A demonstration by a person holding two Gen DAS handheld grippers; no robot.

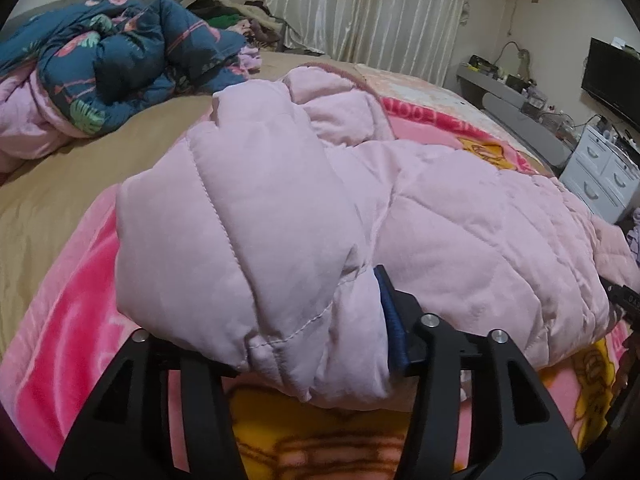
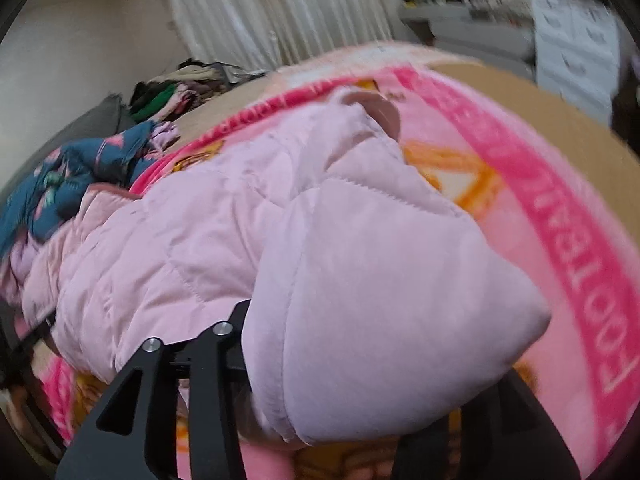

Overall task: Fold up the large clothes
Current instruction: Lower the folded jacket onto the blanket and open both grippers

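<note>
garment: pale pink quilted puffer jacket (image 1: 440, 216), bulky, lying on the bed across the middle of both views; collar/hood end points to 12 o'clock in the left view
surface: bright pink plush blanket with yellow cartoon print (image 1: 76, 320) spread over a tan bedsheet (image 1: 132, 152); jacket sits on the blanket
left gripper (image 1: 320, 344): black two-finger tool at 6 o'clock of its view; jaws pinched onto a puffy sleeve/edge section of the jacket, fabric bunched between the fingers, blue pad (image 1: 390, 320) pressed against it
right gripper (image 2: 340, 360): black, at 6 o'clock of its view; a thick lobe of jacket drapes over the fingers and hides the tips, so I cannot tell if the jaws are clamped or just under the cloth; view is motion-blurred
fold state: both near sections look raised and turned in toward the jacket body; looks like an early sleeve or side fold
done: jacket laid out on blanket, near ends picked up
left: lay the folds flat, then fold lengthwise/halve, judged from the loose lumpy shape; nothing looks like a tidy packet yet
clutter: dark blue floral quilt with pink lining (image 1: 120, 52) heaped at 10 o'clock, well apart from the jacket; white drawer unit (image 1: 600, 172) at 3 o'clock, off the bed
</note>
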